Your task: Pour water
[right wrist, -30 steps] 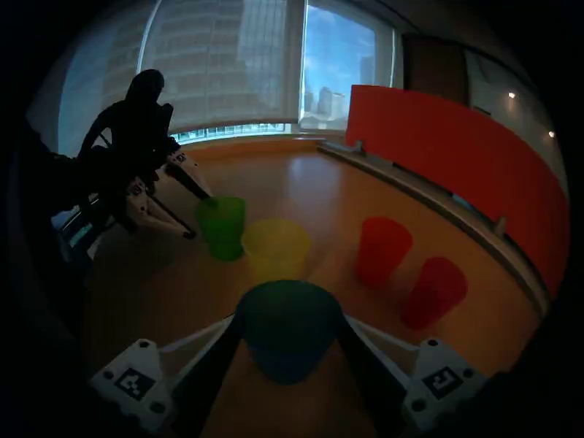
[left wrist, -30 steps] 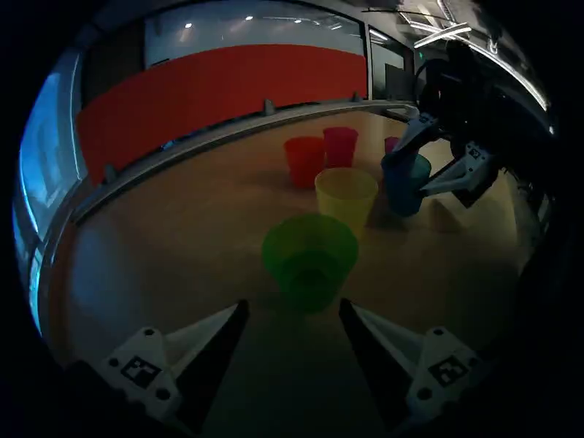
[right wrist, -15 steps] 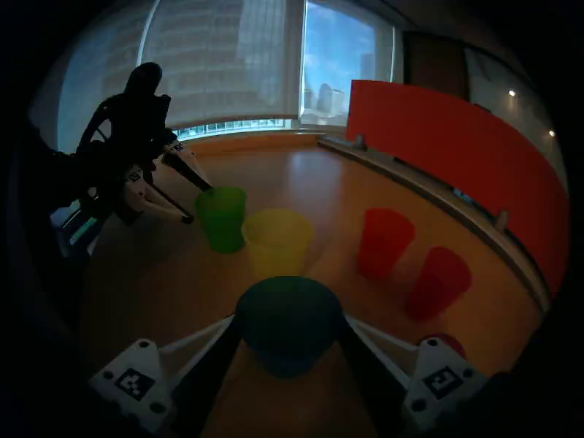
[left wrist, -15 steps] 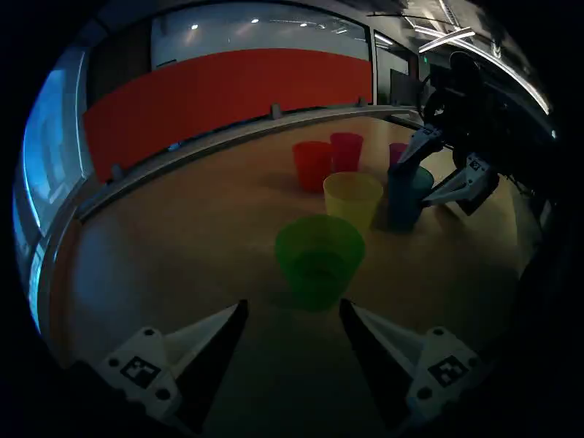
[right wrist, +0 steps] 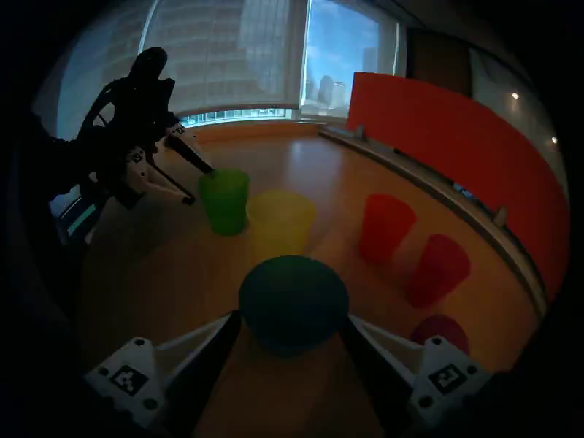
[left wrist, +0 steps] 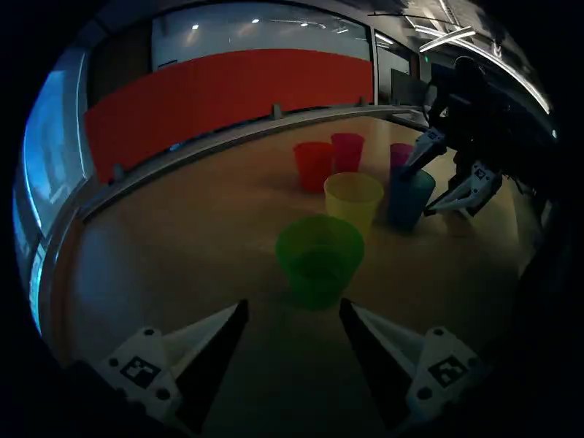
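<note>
1. My landmark is the yellow cup (left wrist: 353, 198). It stands upright on the wooden table (left wrist: 168, 248), in the middle of the group of cups.
2. The left gripper (left wrist: 292, 310) has its jaws apart and nothing between them.
3. The green cup (left wrist: 320, 257) stands upright just ahead of that gripper's fingertips. It is on the side of the yellow cup that faces the left gripper, close to it, though I cannot tell whether the two touch.
4. The blue cup (right wrist: 293, 301), the one I am working with, stands upright just beside the yellow cup.
5. The right gripper (right wrist: 290, 321) has the blue cup between its jaws. A finger lies against each side, so I read it as clamped on the cup.
6. I cannot tell whether the blue cup holds any water, because its inside is too dark.
7. In the left gripper view, the right gripper reaches in from the side of the blue cup away from the yellow cup. A person (left wrist: 471, 95) in dark clothes holds it.
8. The orange cup (left wrist: 312, 164) and the red cup (left wrist: 347, 150) stand side by side beyond the yellow cup, toward the red panel (left wrist: 226, 95).
9. The pink cup (left wrist: 400, 155) stands just behind the blue cup, near the yellow cup.
10. In the right gripper view, a bright window (right wrist: 328, 58) lies well beyond the yellow cup.
</note>
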